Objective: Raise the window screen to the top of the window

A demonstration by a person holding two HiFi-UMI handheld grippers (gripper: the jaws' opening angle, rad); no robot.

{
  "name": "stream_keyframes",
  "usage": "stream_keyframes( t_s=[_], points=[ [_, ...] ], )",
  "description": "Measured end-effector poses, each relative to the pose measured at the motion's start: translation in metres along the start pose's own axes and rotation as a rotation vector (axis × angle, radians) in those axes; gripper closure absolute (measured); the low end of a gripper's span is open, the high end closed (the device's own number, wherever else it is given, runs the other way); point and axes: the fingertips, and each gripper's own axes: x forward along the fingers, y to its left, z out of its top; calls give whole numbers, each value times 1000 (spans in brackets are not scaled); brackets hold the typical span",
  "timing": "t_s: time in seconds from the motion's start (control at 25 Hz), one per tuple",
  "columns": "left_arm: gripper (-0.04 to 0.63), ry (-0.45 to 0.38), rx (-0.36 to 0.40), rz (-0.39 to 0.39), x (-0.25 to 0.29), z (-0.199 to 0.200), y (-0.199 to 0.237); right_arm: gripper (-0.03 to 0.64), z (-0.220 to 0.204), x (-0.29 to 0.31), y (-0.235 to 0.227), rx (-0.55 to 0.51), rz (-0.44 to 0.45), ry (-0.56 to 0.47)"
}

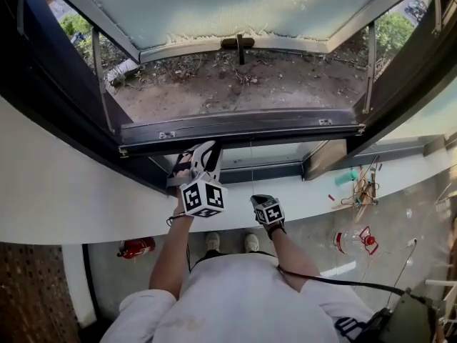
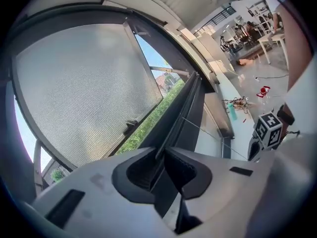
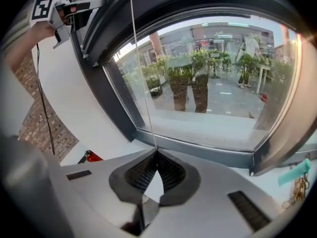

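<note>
The grey mesh window screen point(image 1: 235, 2) hangs high in the opening, with a dark handle point(image 1: 238, 43) on its bottom bar; the mesh point(image 2: 84, 83) also fills the left gripper view. Below it runs a dark window rail point(image 1: 243, 128). My left gripper point(image 1: 202, 151) is raised to that rail, its jaws point(image 2: 162, 152) shut on the rail's thin edge point(image 2: 181, 108). Lower and to the right, my right gripper point(image 1: 265, 206) points down at the sill. It point(image 3: 156, 152) is shut on a thin cord point(image 3: 141, 73) that runs straight up past the glass.
A wide white sill point(image 1: 64, 206) curves below the window. On the floor lie a red fire extinguisher point(image 1: 136, 247) and a red-and-clear bottle point(image 1: 357, 240). A teal bottle point(image 1: 345, 178) and tangled wires point(image 1: 364, 191) sit on the sill at right. Lower fixed glass pane point(image 3: 208, 93).
</note>
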Motion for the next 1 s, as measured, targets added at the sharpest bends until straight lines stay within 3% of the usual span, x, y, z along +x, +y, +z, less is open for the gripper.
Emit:
stream_keyframes(
  t_s=[0.16, 0.56, 1.0],
  points=[
    [560, -49, -78, 37, -7, 6, 10, 614, 10, -2, -3, -11, -19, -25],
    [560, -72, -164, 50, -22, 5, 16, 614, 39, -3, -1, -30, -15, -92],
    [560, -123, -444, 51, -31, -13, 10, 614, 53, -9, 2, -51, -10, -132]
  ],
)
